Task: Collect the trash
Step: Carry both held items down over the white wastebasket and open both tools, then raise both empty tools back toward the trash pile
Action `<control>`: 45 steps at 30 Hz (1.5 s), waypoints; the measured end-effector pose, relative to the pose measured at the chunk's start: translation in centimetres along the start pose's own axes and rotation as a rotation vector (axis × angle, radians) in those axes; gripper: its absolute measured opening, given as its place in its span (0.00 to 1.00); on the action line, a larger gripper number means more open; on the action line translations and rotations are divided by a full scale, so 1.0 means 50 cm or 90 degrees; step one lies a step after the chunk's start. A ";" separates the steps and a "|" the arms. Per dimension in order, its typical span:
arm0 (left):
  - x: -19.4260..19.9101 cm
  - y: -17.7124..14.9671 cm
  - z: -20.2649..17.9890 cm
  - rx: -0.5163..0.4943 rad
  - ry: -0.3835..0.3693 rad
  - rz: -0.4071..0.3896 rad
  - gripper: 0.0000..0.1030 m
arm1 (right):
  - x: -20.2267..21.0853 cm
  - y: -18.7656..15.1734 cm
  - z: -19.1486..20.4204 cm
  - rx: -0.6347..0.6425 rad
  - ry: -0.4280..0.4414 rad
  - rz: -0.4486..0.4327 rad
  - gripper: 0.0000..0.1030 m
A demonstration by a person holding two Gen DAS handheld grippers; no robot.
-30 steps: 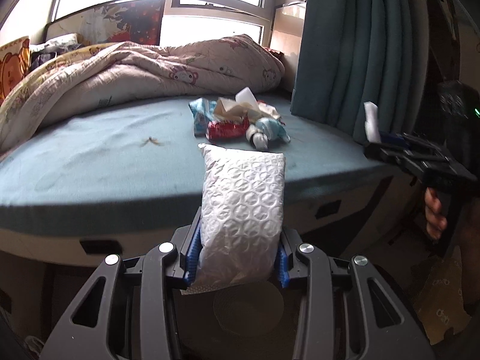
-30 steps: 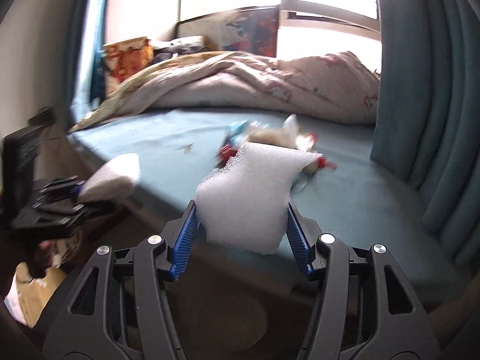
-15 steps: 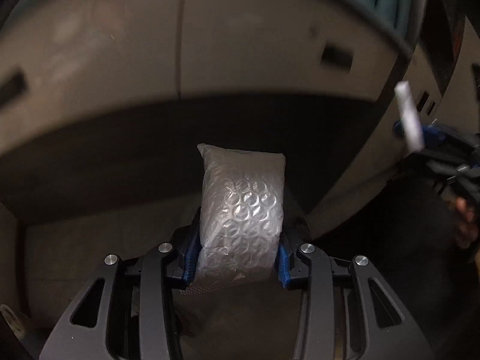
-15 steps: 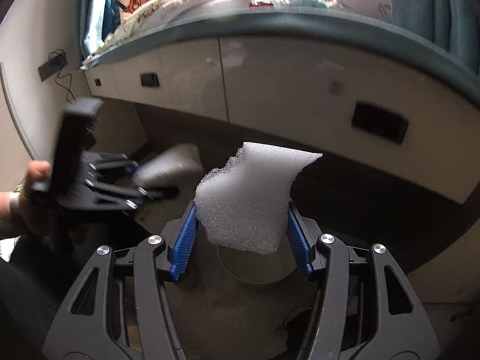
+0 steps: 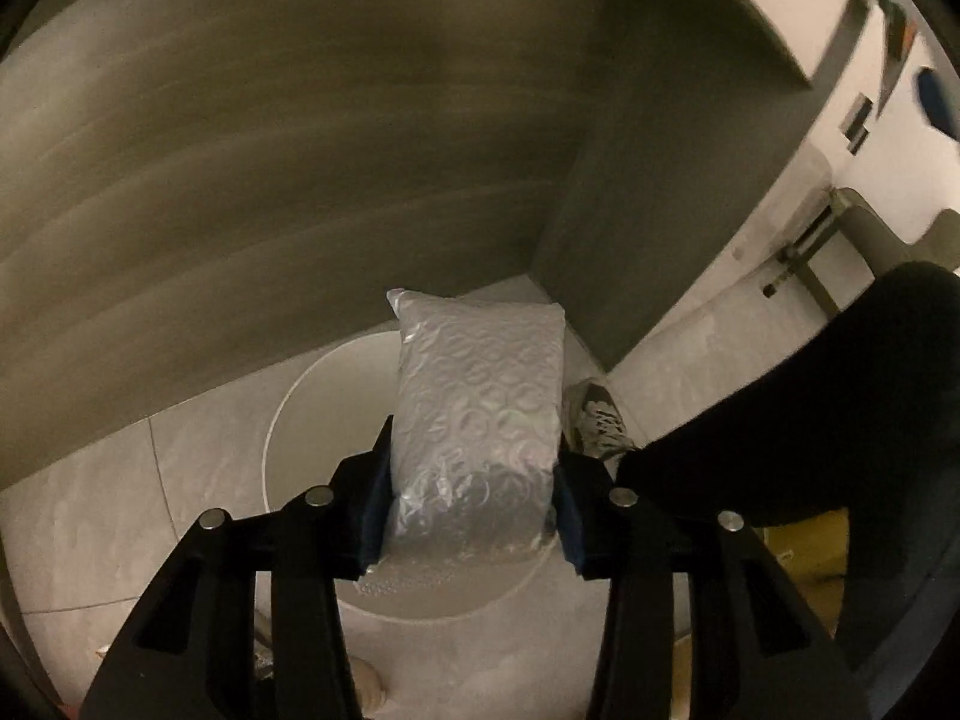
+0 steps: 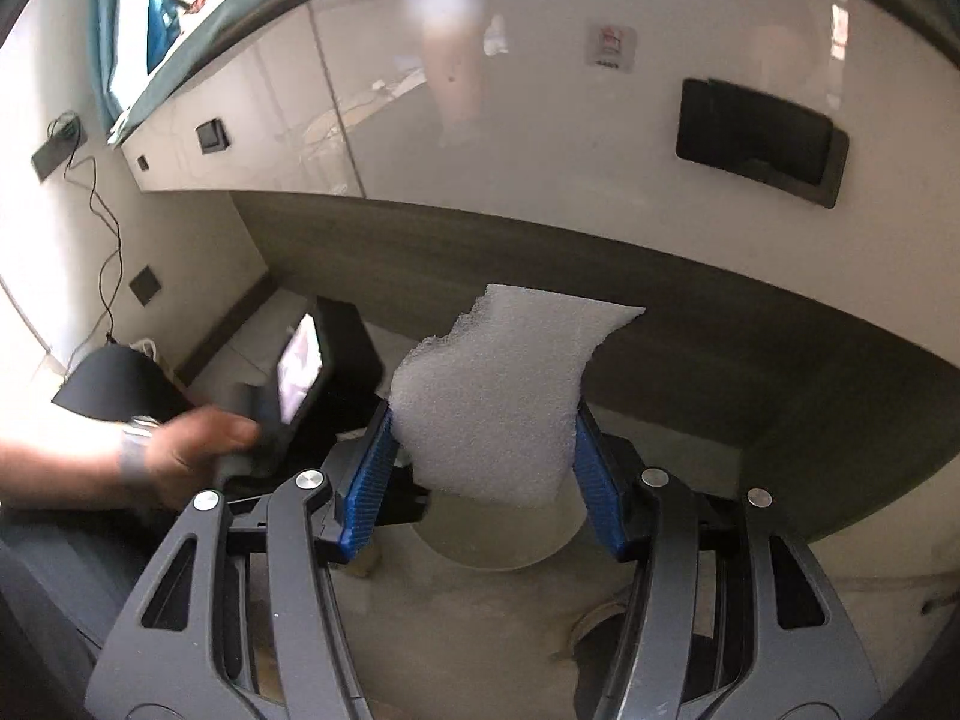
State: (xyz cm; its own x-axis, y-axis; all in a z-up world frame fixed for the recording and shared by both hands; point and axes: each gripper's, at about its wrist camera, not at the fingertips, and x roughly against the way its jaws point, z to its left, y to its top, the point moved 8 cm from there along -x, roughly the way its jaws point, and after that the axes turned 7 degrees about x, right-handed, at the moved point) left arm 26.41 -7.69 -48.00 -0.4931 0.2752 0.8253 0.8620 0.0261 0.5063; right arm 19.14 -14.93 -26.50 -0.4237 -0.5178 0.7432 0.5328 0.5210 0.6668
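The left gripper (image 5: 468, 516), its jaws just widening, has the bubble-wrap pouch (image 5: 477, 420) between them over the white bin (image 5: 282, 420). The right gripper (image 6: 486, 480) clamps the foam scrap (image 6: 498, 396). Neither of the 2 pieces is dropped yet.

A home bedroom: a teal-edged mattress (image 6: 198, 54) on a white bed base (image 6: 540, 120) above the tongs, wall sockets (image 6: 144, 286) to their left, tiled floor (image 5: 108, 528) below them.
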 end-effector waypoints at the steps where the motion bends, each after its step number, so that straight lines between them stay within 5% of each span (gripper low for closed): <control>1: -0.002 0.004 0.007 0.006 0.001 -0.004 0.62 | -0.002 0.003 0.002 -0.001 0.001 -0.001 0.51; 2: -0.001 0.012 0.011 0.011 0.010 -0.013 0.87 | -0.003 0.004 0.002 0.001 0.001 -0.001 0.51; 3: 0.007 0.015 0.016 0.015 0.017 -0.022 0.94 | -0.003 0.004 0.002 0.003 0.002 0.000 0.51; 10: 0.101 0.032 0.041 0.018 0.036 -0.049 0.94 | 0.013 -0.005 -0.010 0.002 -0.001 -0.003 0.51; 15: 0.290 0.047 0.070 0.006 0.077 -0.141 0.94 | 0.000 0.004 -0.013 0.001 0.002 -0.003 0.51; 20: 0.450 0.045 0.107 0.041 0.103 -0.221 0.94 | -0.064 -0.005 0.000 0.002 0.020 0.037 0.51; 25: 0.509 0.043 0.130 0.056 0.112 -0.247 0.94 | -0.146 -0.017 0.015 0.020 0.021 0.088 0.52; 29: 0.509 0.042 0.142 0.061 0.111 -0.245 0.94 | -0.189 -0.022 0.012 0.024 0.005 0.123 0.82; 32: 0.492 0.053 0.137 0.070 0.104 -0.237 0.94 | -0.198 -0.024 0.000 0.023 -0.010 0.132 0.88; 38: 0.522 0.072 0.105 0.052 0.093 -0.260 0.94 | -0.145 -0.006 0.016 0.028 -0.007 0.105 0.88; 45: 0.634 0.131 0.058 0.035 0.096 -0.313 0.94 | 0.080 0.148 0.077 0.087 0.035 -0.054 0.88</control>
State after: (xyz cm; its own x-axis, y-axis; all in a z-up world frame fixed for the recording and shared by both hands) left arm 16.76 4.02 -19.26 -0.8494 0.0759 0.5222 0.5271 0.1685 0.8329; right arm 18.59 -10.55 -18.38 -0.4211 -0.5982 0.6818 0.3900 0.5592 0.7316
